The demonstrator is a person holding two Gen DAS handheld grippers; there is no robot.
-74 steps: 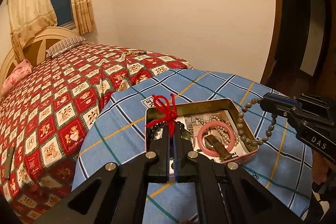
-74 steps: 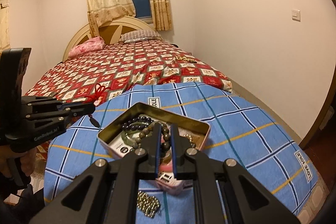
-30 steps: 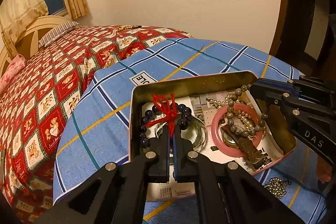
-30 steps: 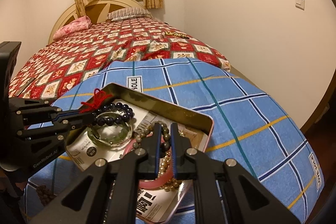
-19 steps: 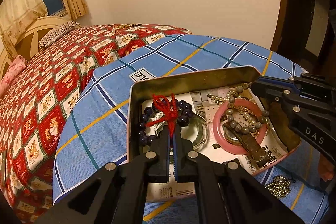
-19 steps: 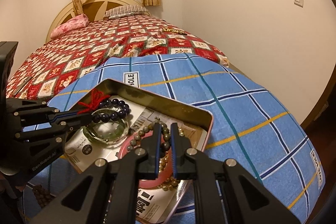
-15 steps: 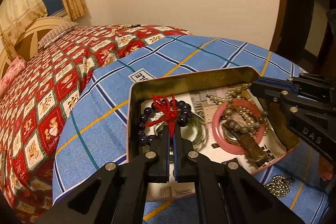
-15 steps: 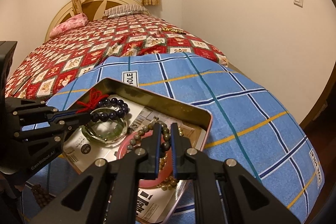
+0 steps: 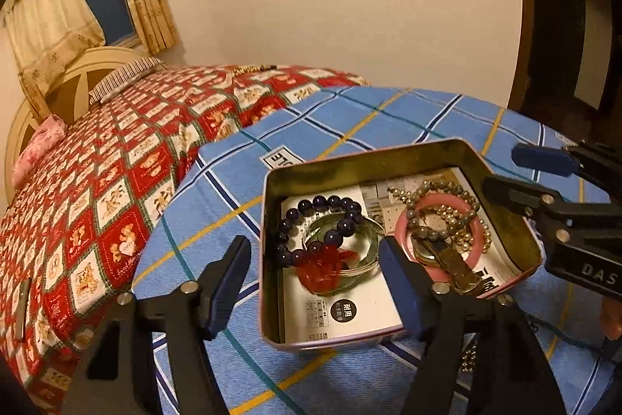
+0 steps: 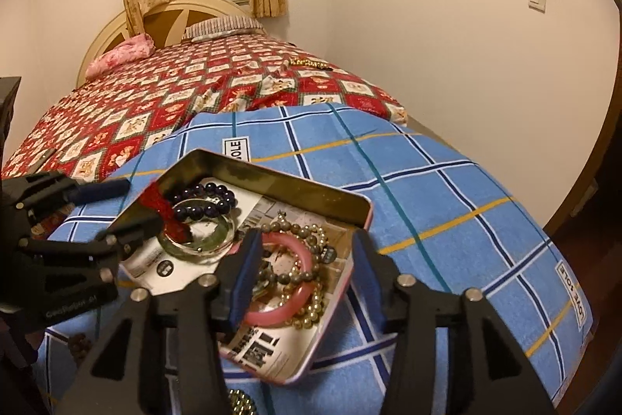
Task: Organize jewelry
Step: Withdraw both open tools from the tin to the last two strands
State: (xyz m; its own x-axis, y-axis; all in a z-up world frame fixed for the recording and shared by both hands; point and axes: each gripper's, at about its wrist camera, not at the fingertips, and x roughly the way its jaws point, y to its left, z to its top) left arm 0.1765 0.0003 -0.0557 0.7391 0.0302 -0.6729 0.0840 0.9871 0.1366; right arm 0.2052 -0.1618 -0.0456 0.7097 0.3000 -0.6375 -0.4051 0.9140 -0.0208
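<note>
**Both bracelets dropped into the tin**

The dark purple bead bracelet with the red tassel (image 9: pixel 317 224) lies in the shallow gold-lined metal tin (image 9: pixel 365 158), draped over a clear green glass bangle (image 9: pixel 352 247). Beside it, a grey-brown bead strand (image 10: pixel 289 273) rests across the pink bangle (image 10: pixel 285 302). The left gripper (image 9: pixel 315 273) and right gripper (image 10: pixel 303 269) have just been opening; both jaws stand apart, empty. This looks like the release step. Next comes fetching the loose beads on the blue checked cloth (image 10: pixel 427 189).

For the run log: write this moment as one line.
left gripper: just opened | right gripper: just opened | both bracelets in tin
</note>
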